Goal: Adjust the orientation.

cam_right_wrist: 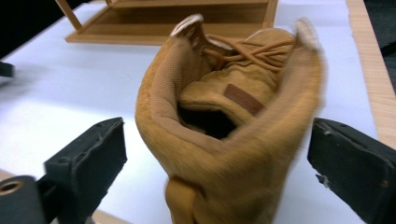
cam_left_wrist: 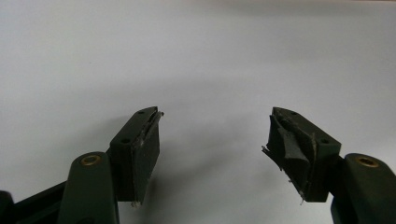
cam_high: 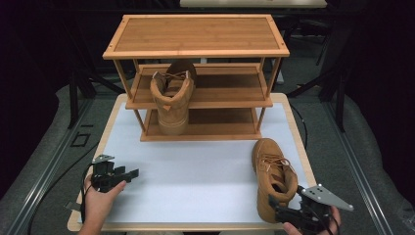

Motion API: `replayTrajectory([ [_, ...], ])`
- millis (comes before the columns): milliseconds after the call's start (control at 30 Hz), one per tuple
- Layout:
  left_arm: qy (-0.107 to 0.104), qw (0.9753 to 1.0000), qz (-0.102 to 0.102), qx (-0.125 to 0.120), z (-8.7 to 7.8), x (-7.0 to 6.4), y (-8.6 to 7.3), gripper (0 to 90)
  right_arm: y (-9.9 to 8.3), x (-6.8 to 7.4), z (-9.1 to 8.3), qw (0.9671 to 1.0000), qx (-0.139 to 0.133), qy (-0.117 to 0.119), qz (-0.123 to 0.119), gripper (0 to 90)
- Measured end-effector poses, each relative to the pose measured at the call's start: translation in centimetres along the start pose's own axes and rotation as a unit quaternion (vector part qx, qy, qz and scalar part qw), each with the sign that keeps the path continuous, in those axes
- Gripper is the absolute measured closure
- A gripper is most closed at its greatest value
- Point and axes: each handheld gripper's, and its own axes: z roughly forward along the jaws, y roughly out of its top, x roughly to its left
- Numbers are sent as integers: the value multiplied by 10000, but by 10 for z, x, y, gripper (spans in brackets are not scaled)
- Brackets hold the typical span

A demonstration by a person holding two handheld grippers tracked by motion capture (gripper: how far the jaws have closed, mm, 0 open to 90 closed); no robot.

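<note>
A person's right gripper (cam_high: 275, 201) closes in on the heel of a tan boot (cam_high: 274, 169) standing in front of the wooden shoe rack (cam_high: 195, 46), off its right end, toe toward the rack. In the right gripper view the jaws stand wide, one on each side of the boot's collar (cam_right_wrist: 233, 140), not yet touching it. The left gripper (cam_high: 131, 174), well to the left of the rack's front, hangs over the bare white table top (cam_high: 195, 166) with its jaws apart and nothing between them.

The risk from here, by judgement: the collar is soft and padded, so a squeeze there may fold it rather than hold it, and the heavy sole could swing or drop on the lift. A boot carried by the heel could also catch its toe on the rack's front rail.

Count: two boots, one on the table and its mate (cam_high: 172, 95) on the rack's middle shelf, heel outward; one rack of three shelves; two grippers.
</note>
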Motion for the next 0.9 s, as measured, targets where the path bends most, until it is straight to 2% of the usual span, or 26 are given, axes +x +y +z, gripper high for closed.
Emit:
replayTrajectory([
  [67, 0, 10000, -14, -3, 0, 0, 0, 340, -1, 5, 7, 9997, 24, -214, -130, 12],
  [100, -1, 10000, -14, -3, 0, 0, 0, 340, -2, 7, 11, 9991, -33, -391, -161, 12],
  [167, -6, 10000, -7, 6, 0, 1, 0, 340, -3, 9, 17, 9981, -42, -579, -196, 14],
  [267, -13, 10000, -57, -23, 0, 1, 0, 341, -2, 10, 22, 9975, -12, -681, -187, 22],
  [367, -19, 10000, -60, -41, -1, 0, 0, 341, 0, 10, 23, 9979, -37, -625, -167, 106],
  [400, -17, 10000, -59, -42, -1, 0, 0, 342, 0, 9, 22, 9987, -46, -486, -150, 176],
  [467, -18, 10000, -57, -35, -1, 0, 0, 342, 1, 6, 21, 9997, 11, -232, -106, 249],
  [533, -28, 10000, -56, -36, 0, 0, 0, 342, 2, 3, 20, 9999, 40, -98, -98, 312],
  [633, -30, 10000, -65, -41, 0, 0, 0, 343, 3, -2, 18, 9998, -56, -45, -185, 416],
  [833, -27, 10000, -77, -33, 1, 1, 0, 344, 9, -5, 18, 9986, -314, 38, -426, 512],
  [900, -29, 10000, -81, -37, 1, 1, 0, 345, 15, -7, 19, 9978, -484, 229, -403, 522],
])
